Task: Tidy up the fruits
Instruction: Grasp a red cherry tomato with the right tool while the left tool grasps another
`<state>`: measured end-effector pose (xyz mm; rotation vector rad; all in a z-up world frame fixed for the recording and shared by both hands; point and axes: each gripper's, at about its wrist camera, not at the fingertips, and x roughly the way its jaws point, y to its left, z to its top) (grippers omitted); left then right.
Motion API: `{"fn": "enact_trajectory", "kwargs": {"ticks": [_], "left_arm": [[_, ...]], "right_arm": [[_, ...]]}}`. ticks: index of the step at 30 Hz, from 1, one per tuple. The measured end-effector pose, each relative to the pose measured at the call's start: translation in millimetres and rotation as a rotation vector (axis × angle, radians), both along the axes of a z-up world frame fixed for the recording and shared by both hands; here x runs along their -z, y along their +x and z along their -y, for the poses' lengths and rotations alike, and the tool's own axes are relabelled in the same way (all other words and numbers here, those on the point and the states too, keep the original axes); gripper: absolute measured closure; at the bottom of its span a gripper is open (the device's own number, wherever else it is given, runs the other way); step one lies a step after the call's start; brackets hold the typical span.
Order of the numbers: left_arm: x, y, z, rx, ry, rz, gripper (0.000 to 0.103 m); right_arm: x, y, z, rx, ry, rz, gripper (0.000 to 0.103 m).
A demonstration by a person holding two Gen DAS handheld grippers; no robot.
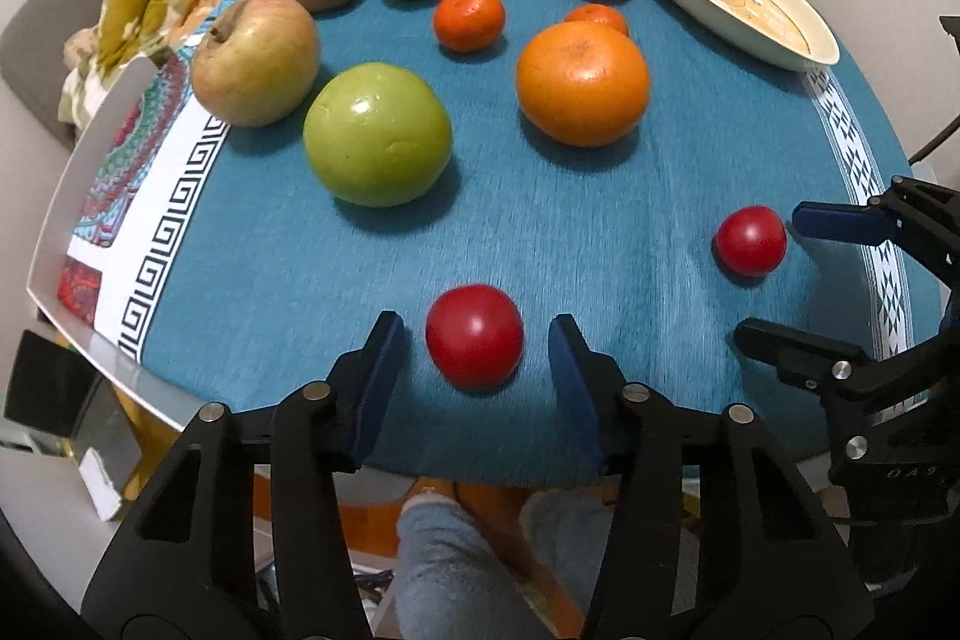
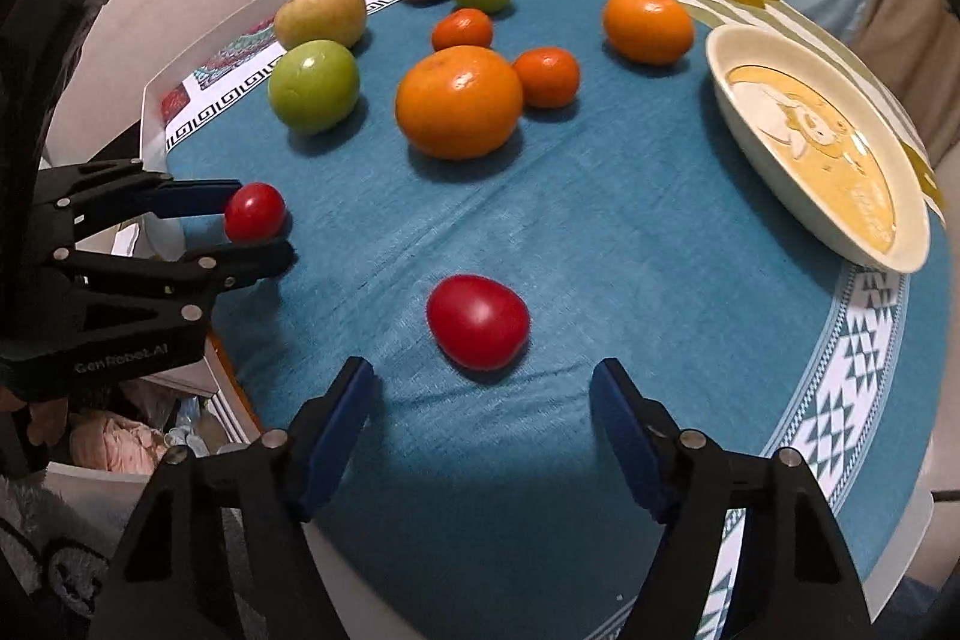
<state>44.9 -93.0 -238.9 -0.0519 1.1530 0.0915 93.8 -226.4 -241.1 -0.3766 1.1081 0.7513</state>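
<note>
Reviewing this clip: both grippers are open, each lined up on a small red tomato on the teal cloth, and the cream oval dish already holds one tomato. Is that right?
Not quite. The cream oval dish holds nothing; the right wrist view shows its printed inside bare. The rest stands: the left gripper is open around one small red tomato, and the right gripper is open just short of the other small red tomato, both on the teal cloth.
</note>
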Motion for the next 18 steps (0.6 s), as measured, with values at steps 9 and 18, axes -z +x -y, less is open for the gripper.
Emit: {"fn": "enact_trajectory", "kwargs": {"ticks": [9,18], "left_arm": [[2.0,-3.5,-4.2,-0.037,-0.009,0.01,0.067],[-0.4,-7.9,-7.7,-0.049,0.016,0.015,0.068]], "right_arm": [[-1.2,5.5,-6.3,-0.018,0.006,0.022,0.052],[-1.7,1.8,-8.9,-0.02,0.016,0.03,0.069]]}}
